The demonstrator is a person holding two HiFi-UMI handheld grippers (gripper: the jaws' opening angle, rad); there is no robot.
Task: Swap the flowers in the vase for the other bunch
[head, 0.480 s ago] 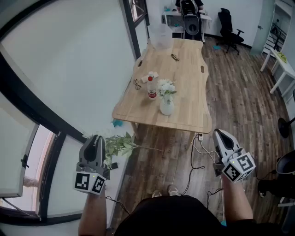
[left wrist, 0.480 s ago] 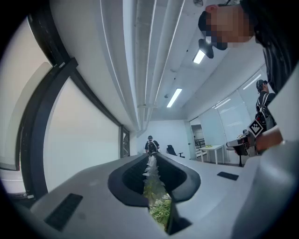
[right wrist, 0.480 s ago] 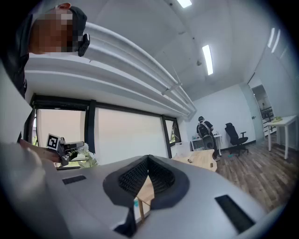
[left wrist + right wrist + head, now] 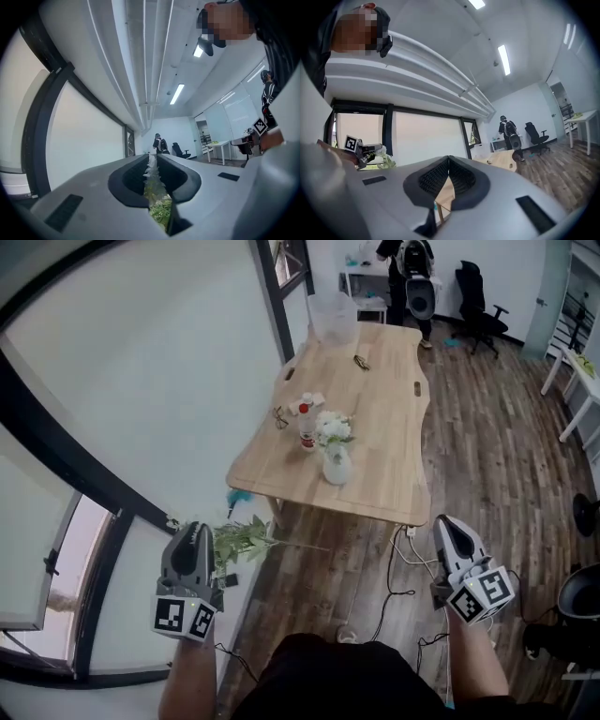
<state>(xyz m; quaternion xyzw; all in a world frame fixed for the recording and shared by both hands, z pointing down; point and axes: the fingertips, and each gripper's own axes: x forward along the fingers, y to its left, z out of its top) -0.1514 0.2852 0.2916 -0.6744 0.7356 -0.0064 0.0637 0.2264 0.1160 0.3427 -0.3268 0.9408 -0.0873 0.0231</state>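
Left gripper [image 4: 194, 529]: fingers closed on the stems of the spare bunch [image 4: 242, 538], which trails off to their right, long axis roughly level.
Right gripper [image 4: 445, 521]: fingers pressed together on nothing (the free one).
Vase [image 4: 337, 465]: upright on the tabletop [image 4: 384, 418], well ahead of both, somewhat nearer the right fingers.
Old flowers [image 4: 333, 426]: standing upright in the vase, so probably a lift straight up.

The vase [image 4: 337, 468] stands on the table [image 4: 389, 395], bottle [image 4: 307, 431] just left.
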